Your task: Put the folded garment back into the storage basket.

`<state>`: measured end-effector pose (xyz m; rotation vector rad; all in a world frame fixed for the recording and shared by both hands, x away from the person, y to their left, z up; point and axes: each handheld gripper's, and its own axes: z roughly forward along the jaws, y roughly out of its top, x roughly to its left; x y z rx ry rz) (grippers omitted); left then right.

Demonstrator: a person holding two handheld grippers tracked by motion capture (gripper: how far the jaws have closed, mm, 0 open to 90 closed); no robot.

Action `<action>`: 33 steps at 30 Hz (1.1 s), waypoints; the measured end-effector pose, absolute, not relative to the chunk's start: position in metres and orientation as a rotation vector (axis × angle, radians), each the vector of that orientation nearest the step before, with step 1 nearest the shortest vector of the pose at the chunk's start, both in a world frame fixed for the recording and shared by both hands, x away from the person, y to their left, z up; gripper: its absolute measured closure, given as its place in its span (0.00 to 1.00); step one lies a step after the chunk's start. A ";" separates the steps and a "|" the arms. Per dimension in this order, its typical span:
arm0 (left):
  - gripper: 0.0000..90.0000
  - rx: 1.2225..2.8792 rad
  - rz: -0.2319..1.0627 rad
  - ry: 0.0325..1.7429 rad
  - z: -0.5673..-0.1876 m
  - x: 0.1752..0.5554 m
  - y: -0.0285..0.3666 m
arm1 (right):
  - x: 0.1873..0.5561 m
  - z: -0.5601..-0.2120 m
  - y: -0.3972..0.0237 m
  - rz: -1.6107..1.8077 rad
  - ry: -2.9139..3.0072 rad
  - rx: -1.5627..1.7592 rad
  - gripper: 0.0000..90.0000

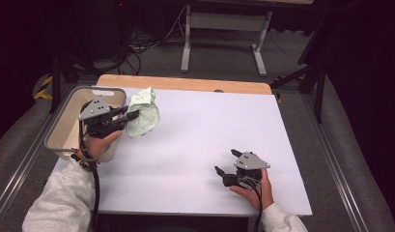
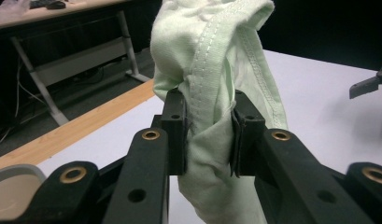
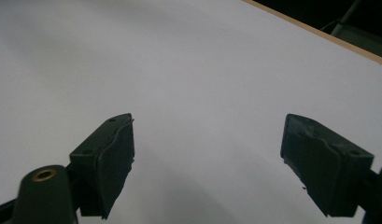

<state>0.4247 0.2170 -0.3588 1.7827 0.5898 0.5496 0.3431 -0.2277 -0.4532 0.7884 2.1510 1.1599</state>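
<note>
Pale green cloth [image 1: 143, 116], beige bin [image 1: 64, 121], white table [image 1: 200, 145] with wooden edge.

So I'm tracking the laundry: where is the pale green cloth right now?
In the high view the pale green cloth hangs pinched in the left gripper, above the table's far left part, just right of the beige bin.

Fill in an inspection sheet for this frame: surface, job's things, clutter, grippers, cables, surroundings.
Surface: white table with a wooden far edge, bare.
Job's things: pale green cloth held up off the table beside the bin at the table's left edge.
Clutter: nothing seen.
Grippers: left gripper shut on the cloth, pads pinching a bunched fold; right gripper open, nothing between its jaws, low over the table.
Cables: black cable trails from the left gripper along the sleeve.
Surroundings: dark room, grey floor, another table's legs behind.
</note>
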 end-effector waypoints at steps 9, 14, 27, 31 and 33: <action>0.80 1.762 0.563 0.623 -0.357 0.425 0.230 | 0.343 -0.453 -0.228 1.162 2.152 0.791 0.20; 0.80 1.751 0.568 0.643 -0.356 0.425 0.239 | 0.343 -0.453 -0.227 1.160 2.154 0.789 0.20; 0.80 1.731 0.589 0.702 -0.356 0.422 0.262 | 0.343 -0.454 -0.227 1.154 2.159 0.789 0.20; 0.80 1.735 0.596 0.728 -0.357 0.422 0.270 | 0.343 -0.454 -0.227 1.153 2.159 0.791 0.20; 0.80 1.731 0.602 0.740 -0.358 0.422 0.276 | 0.343 -0.454 -0.227 1.154 2.159 0.789 0.20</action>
